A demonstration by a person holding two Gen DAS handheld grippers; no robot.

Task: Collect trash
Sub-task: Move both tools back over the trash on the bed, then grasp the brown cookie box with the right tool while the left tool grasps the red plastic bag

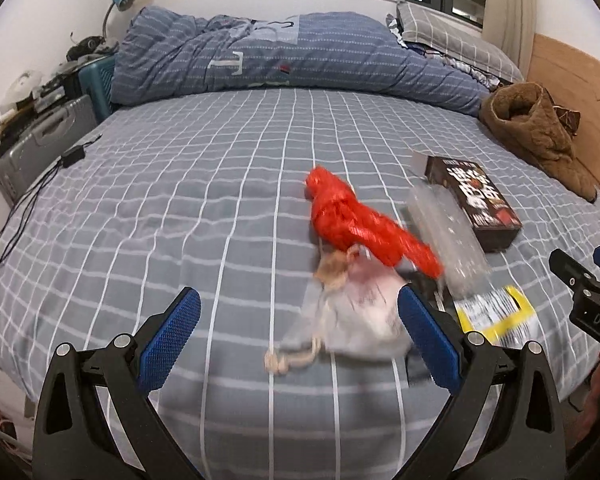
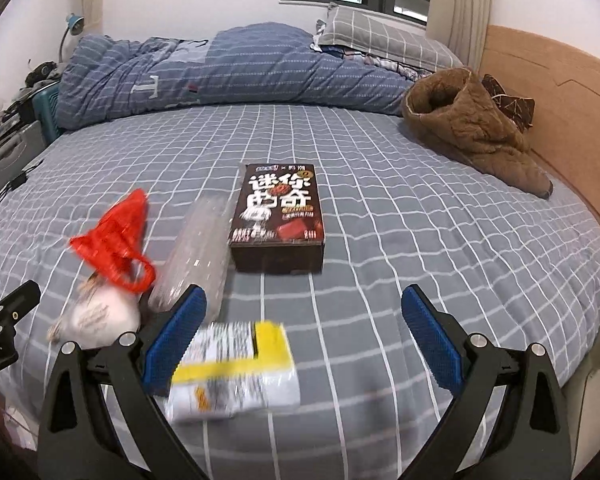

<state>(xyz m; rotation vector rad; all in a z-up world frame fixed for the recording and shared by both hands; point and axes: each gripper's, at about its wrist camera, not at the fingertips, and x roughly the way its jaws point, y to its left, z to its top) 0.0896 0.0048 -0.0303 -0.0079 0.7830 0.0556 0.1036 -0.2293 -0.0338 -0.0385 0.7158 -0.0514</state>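
Left wrist view: five pieces of trash lie at centre right on the checked bed sheet [image 1: 180, 184]: one crinkled red plastic bag [image 1: 356, 220], one clear ridged tray [image 1: 448, 236], one dark rectangular box [image 1: 480, 200], one blurred whitish pouch with a cord [image 1: 360, 312] and one yellow-and-white wrapper [image 1: 496, 312], partly hidden. The left gripper [image 1: 298, 336] and the right gripper [image 2: 304, 328] have their fingers spread wide, holding nothing.

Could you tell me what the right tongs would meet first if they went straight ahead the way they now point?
Most likely the yellow-and-white wrapper, which lies on the bed just ahead of the open right tongs, nearer their left finger. Past it, the dark box sits in line, though depth is hard to judge.
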